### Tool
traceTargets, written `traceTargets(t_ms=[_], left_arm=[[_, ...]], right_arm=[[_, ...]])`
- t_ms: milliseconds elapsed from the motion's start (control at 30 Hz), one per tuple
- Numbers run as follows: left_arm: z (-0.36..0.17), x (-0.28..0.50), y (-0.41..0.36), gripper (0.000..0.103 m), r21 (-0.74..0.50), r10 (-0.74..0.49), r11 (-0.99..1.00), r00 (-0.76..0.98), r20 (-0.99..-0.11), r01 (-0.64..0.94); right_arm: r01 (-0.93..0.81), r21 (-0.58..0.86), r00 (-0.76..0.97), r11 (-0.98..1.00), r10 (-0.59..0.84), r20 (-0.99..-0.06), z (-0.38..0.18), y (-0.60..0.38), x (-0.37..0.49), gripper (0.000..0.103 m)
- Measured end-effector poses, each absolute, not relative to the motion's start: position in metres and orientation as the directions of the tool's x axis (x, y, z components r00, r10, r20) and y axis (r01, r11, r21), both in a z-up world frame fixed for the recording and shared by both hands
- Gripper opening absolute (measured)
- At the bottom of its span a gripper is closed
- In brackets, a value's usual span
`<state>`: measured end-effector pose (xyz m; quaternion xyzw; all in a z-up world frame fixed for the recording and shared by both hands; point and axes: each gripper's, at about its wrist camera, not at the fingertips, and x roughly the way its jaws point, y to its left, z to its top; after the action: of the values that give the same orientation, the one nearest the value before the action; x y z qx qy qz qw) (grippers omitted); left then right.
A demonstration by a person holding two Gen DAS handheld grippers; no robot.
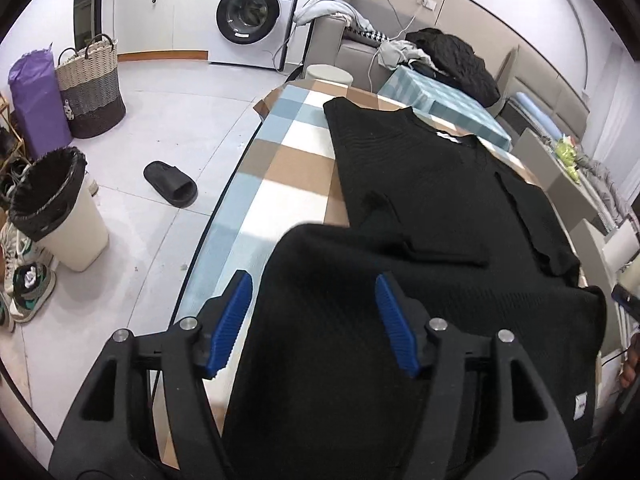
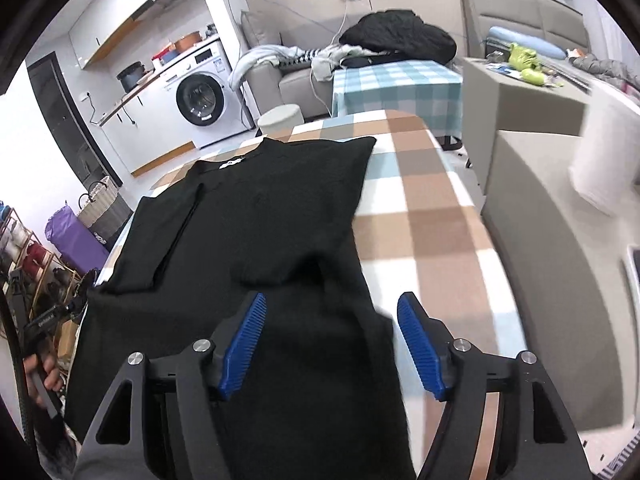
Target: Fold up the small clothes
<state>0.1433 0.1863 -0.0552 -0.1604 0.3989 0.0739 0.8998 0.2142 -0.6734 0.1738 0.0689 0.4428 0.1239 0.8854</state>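
A black knit top [image 1: 432, 200] lies on the checked tablecloth [image 1: 280, 152], neck and white label at the far end, both side parts folded inward. Its near hem lies between the blue pads of my left gripper [image 1: 314, 312], which is open around the near left part of the fabric. In the right wrist view the same top [image 2: 260, 208] lies left of centre on the cloth [image 2: 432, 216]. My right gripper [image 2: 332, 332] is open with the near right hem between its pads. Neither gripper pinches the fabric.
Left of the table on the floor are a lined bin [image 1: 56, 208], a black slipper [image 1: 172, 182], a woven basket [image 1: 90, 84] and shoes. A washing machine [image 1: 252, 16] stands behind. A sofa with piled clothes [image 2: 396, 36] and a grey block [image 2: 560, 216] are on the right.
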Motion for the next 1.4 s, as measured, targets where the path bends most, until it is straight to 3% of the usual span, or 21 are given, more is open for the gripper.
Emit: traceTargets(t_ms=[67, 167, 467, 833, 933, 1000, 1033, 1133, 1167, 1200, 1233, 1300, 1400], left_arm=[[-0.055, 0.130, 0.187, 0.074, -0.238, 0.003, 0.936, 0.683, -0.731, -0.259], [-0.056, 0.105, 0.184, 0.079, -0.237, 0.003, 0.940, 0.698, -0.716, -0.247], [-0.074, 0.062, 0.168, 0.079, -0.145, 0.026, 0.967, 0.647, -0.762, -0.209], [-0.092, 0.057, 0.174, 0.079, -0.143, 0.033, 0.959, 0.596, -0.802, -0.246], [-0.092, 0.059, 0.173, 0.073, -0.131, 0.044, 0.960, 0.594, -0.804, -0.248], [-0.091, 0.060, 0.172, 0.066, -0.115, 0.058, 0.962, 0.591, -0.804, -0.250], [-0.091, 0.061, 0.171, 0.057, -0.107, 0.064, 0.963, 0.592, -0.803, -0.249], [-0.090, 0.062, 0.169, 0.029, -0.085, 0.077, 0.967, 0.594, -0.801, -0.239], [-0.090, 0.062, 0.169, 0.015, -0.092, 0.068, 0.968, 0.598, -0.799, -0.233], [-0.089, 0.062, 0.170, 0.010, -0.123, 0.036, 0.968, 0.605, -0.795, -0.219], [-0.089, 0.062, 0.170, 0.009, -0.135, 0.026, 0.967, 0.610, -0.792, -0.218], [-0.087, 0.060, 0.170, 0.007, -0.140, 0.027, 0.967, 0.632, -0.775, -0.212], [-0.078, 0.052, 0.169, 0.006, -0.159, 0.018, 0.966, 0.667, -0.745, -0.204]], right_arm=[[-0.164, 0.226, 0.589, 0.960, 0.279, -0.759, 0.175, -0.681, 0.191, 0.082], [-0.171, 0.224, 0.586, 0.959, 0.282, -0.760, 0.169, -0.689, 0.167, 0.084], [-0.220, 0.255, 0.550, 0.941, 0.336, -0.765, 0.144, -0.696, 0.117, 0.085], [-0.175, 0.256, 0.550, 0.951, 0.310, -0.776, 0.124, -0.712, 0.079, 0.081], [-0.189, 0.246, 0.551, 0.951, 0.310, -0.775, 0.121, -0.713, 0.080, 0.081], [-0.194, 0.246, 0.550, 0.950, 0.313, -0.774, 0.117, -0.714, 0.080, 0.080], [-0.193, 0.246, 0.548, 0.950, 0.312, -0.776, 0.116, -0.713, 0.082, 0.078], [-0.200, 0.229, 0.558, 0.953, 0.303, -0.772, 0.111, -0.711, 0.087, 0.072], [-0.204, 0.208, 0.564, 0.957, 0.288, -0.774, 0.111, -0.709, 0.088, 0.064], [-0.212, 0.184, 0.566, 0.960, 0.274, -0.777, 0.111, -0.706, 0.088, 0.050], [-0.233, 0.169, 0.565, 0.958, 0.275, -0.778, 0.110, -0.703, 0.089, 0.043], [-0.251, 0.142, 0.570, 0.957, 0.265, -0.778, 0.110, -0.699, 0.091, 0.014], [-0.280, 0.163, 0.578, 0.946, 0.301, -0.759, 0.110, -0.698, 0.092, 0.009]])
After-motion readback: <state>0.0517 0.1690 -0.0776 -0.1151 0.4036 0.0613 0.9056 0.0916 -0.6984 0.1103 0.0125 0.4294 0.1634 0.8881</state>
